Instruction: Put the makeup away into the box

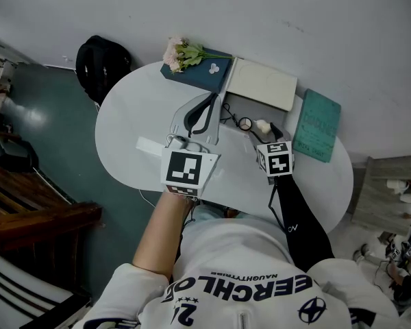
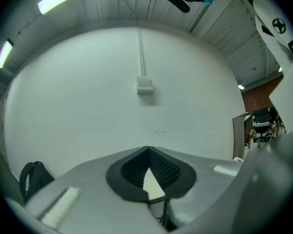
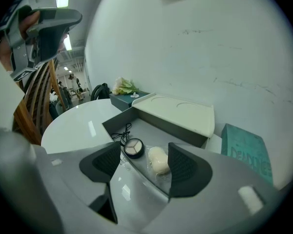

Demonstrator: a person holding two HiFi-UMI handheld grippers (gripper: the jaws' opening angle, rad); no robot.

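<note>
Head view: at the far edge of the white oval desk (image 1: 130, 115), the grey rectangular box (image 1: 252, 112) lies open. It holds one round compact (image 1: 244, 123) and one cream puff (image 1: 262, 125).

Left gripper view: the left gripper (image 2: 149, 150) is clenched, its ribbed black pads meeting at the tips with nothing held.

Right gripper view: the right gripper (image 3: 145, 150) is released and empty, by the box's near wall.

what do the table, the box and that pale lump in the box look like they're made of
Table: glossy white, likely plastic or lacquer; it mirrors the lights.
Box: matte grey, probably cardboard; flat folded walls.
Pale lump: looks like soft sponge in clear wrap; uncertain.
</note>
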